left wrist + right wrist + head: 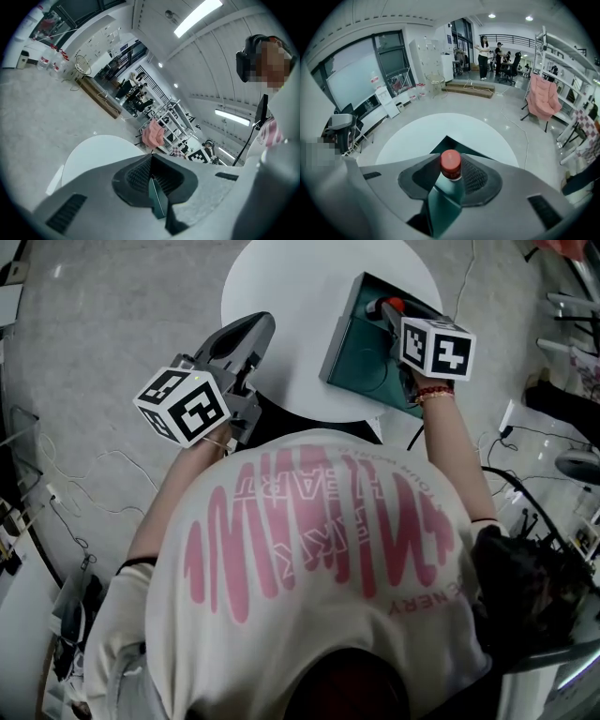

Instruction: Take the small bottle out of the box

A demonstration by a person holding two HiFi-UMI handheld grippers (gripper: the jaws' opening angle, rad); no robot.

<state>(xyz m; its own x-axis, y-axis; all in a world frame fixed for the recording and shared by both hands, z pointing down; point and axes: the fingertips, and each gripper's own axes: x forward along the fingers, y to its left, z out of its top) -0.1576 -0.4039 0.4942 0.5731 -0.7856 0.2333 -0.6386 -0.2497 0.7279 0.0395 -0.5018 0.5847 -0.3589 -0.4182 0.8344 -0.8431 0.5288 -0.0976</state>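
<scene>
A teal box point(361, 357) lies with its lid up on the round white table point(281, 287). My right gripper point(386, 310) reaches down into the box and is shut on the small bottle point(446, 194), whose red cap point(451, 165) sticks up between the pads. In the head view only the cap point(395, 304) of it shows. The box's teal corner point(446, 143) peeks out beyond the jaws. My left gripper point(259, 326) hovers at the table's near left edge, apart from the box. Its jaws point(151, 174) meet at the tips, holding nothing; a teal sliver point(157, 199) shows through the slit behind them.
The person's back in a white shirt with pink print point(319, 559) fills the lower head view. Cables point(66, 484) trail over the grey floor at the left. A pink chair point(543, 98) and metal shelving point(576, 70) stand to the table's right; people point(483, 51) stand far off.
</scene>
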